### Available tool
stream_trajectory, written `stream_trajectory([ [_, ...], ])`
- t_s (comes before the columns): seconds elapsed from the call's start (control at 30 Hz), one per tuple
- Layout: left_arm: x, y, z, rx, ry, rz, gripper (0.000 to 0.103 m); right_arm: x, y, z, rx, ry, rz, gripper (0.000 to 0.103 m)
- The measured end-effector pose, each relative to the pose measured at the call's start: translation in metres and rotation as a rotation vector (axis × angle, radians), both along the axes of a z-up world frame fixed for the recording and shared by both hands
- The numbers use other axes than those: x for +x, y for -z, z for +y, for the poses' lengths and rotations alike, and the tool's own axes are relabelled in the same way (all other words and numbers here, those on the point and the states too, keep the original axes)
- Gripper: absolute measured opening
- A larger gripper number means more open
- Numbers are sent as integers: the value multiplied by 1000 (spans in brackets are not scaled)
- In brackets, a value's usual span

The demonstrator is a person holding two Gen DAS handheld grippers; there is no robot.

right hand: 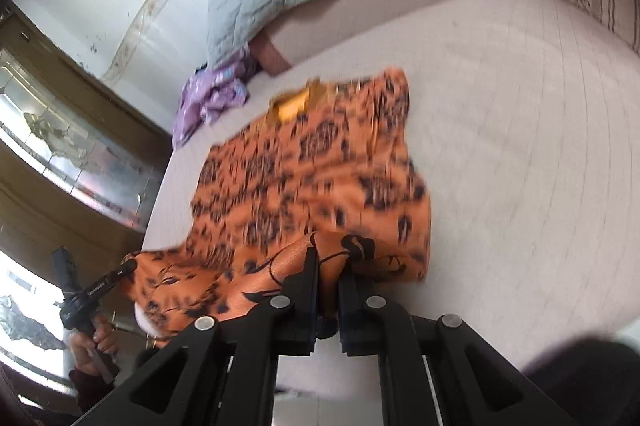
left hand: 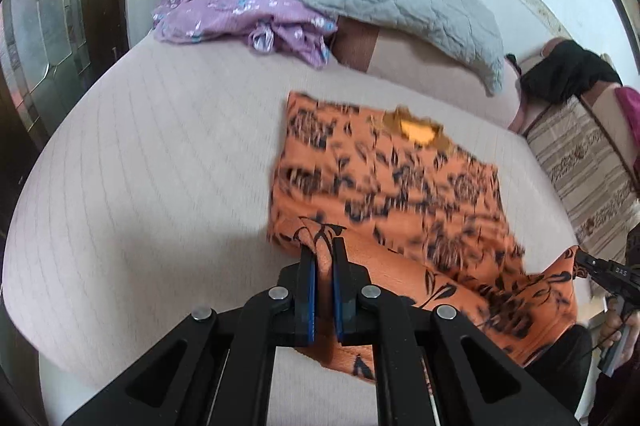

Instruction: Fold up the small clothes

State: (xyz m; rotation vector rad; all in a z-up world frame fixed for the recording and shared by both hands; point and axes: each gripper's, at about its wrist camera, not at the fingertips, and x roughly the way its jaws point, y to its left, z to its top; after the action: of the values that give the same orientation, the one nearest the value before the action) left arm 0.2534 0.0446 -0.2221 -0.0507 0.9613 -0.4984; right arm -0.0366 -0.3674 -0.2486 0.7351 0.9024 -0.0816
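Grippers both clamped on fabric: left black two-finger gripper (left hand: 323, 246) pinches one near corner of the orange black-floral garment (left hand: 384, 178), right black two-finger gripper (right hand: 330, 262) pinches the other near corner. Garment lies mostly flat on the pale quilted mattress (left hand: 152, 154) (collar end far, near edge lifted, print blurred). Crumpled purple floral cloth (left hand: 236, 14) sits well apart, beside the grey quilted pillow (left hand: 408, 2).

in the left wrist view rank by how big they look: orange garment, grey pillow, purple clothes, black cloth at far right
1. orange garment, though nearest the camera
2. grey pillow
3. purple clothes
4. black cloth
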Motion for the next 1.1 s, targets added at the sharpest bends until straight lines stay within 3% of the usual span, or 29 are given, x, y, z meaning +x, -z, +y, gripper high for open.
stream_trajectory([
  [0.17, 57, -6, -27, 40, -8, -14, 7, 60, -3, -33, -15, 47, -31, 8],
  [0.33, 125, 8, -62, 74, -5, 8, 7, 126, 15, -75, -2, 123, -34, 8],
  [0.53, 205, 45, -98, 91, -37, 71, 7, 202, 55, -114, 14, 191, -4, 8],
  [0.63, 234, 77, -108, 117, -69, 122, 8, 231, 92, -128, 47, 211, 53, 8],
  [0.77, 252, 115, -108, 97, -113, 158, 11, 244, 146, -143, 153, 268, 102, 10],
  [0.87, 253, 122, -102, 33, -131, 139, 11, 239, 163, -150, 206, 289, 39, 12],
  [0.97, 256, 120, -94, -30, -154, 174, 11, 232, 164, -156, 255, 301, -14, 13],
  [1.0, 256, 116, -88, -66, -168, 185, 12, 228, 161, -157, 263, 305, -32, 16],
  [1.07, 253, 104, -77, -145, -185, 192, 12, 219, 144, -156, 237, 310, -82, 41],
  [1.1, 250, 98, -74, -166, -186, 186, 13, 214, 132, -155, 219, 321, -108, 73],
])
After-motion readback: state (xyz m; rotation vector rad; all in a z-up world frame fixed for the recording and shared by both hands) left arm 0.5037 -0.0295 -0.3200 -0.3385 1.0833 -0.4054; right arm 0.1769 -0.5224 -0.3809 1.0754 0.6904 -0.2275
